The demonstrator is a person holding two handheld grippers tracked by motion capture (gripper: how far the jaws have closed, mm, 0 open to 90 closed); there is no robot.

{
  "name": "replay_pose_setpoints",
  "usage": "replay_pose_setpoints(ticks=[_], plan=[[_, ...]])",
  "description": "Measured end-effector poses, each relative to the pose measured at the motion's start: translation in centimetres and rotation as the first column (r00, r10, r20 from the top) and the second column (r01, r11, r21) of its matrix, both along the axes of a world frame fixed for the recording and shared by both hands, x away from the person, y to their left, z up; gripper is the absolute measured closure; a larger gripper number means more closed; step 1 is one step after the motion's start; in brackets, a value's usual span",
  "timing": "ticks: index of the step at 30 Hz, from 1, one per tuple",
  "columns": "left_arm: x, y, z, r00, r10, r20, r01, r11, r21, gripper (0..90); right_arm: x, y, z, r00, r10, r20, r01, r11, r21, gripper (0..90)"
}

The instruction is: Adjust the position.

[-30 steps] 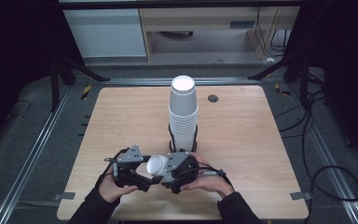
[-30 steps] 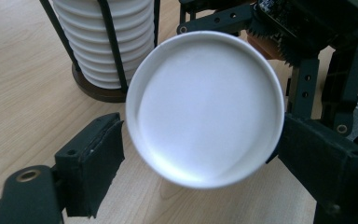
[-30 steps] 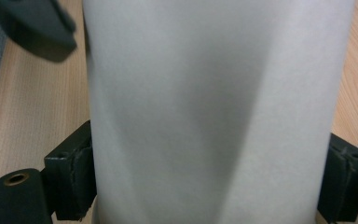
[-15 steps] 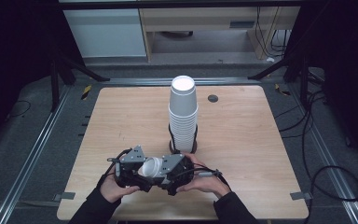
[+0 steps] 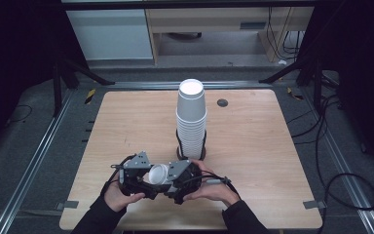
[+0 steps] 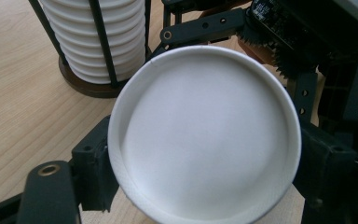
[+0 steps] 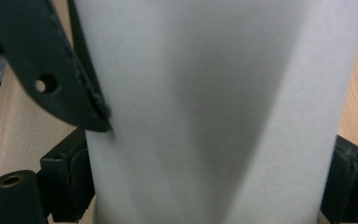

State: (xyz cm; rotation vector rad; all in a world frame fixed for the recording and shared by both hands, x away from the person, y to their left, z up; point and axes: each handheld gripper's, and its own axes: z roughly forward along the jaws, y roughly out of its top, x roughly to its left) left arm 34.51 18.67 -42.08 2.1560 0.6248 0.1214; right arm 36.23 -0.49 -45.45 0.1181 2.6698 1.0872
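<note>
A white paper cup lies on its side between my two grippers, just above the table's front edge. My left gripper faces the cup's open mouth. Its jaws have just been closing, and the pads now press on the rim from both sides. My right gripper is shut on the cup's side wall, with a pad against each flank. One of the left gripper's jaws crosses the upper left of the right gripper view.
A tall stack of upturned white cups stands in a black wire holder at the middle of the wooden table, just behind my hands. The stack is close by in the left gripper view. A dark round grommet sits at the back right.
The left gripper's jaws have narrowed onto the cup's rim. Both hands have drawn slightly together and otherwise stay in place. The stack has not moved.
</note>
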Motion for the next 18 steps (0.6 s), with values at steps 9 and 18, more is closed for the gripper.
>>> replay_pose_setpoints(ticks=[9,18], plan=[[-0.1,0.0,0.2,1.0,0.002,0.008,-0.002,1.0,0.001,21.6,0.1,-0.1,0.0,0.9998,-0.015,-0.014,0.015,0.9997,0.021,9.2],[0.3,0.6,0.3,0.9993,0.033,0.016,-0.033,0.9994,0.011,22.0,0.2,-1.1,0.7,0.999,-0.043,-0.011,0.044,0.9978,0.051,5.3]])
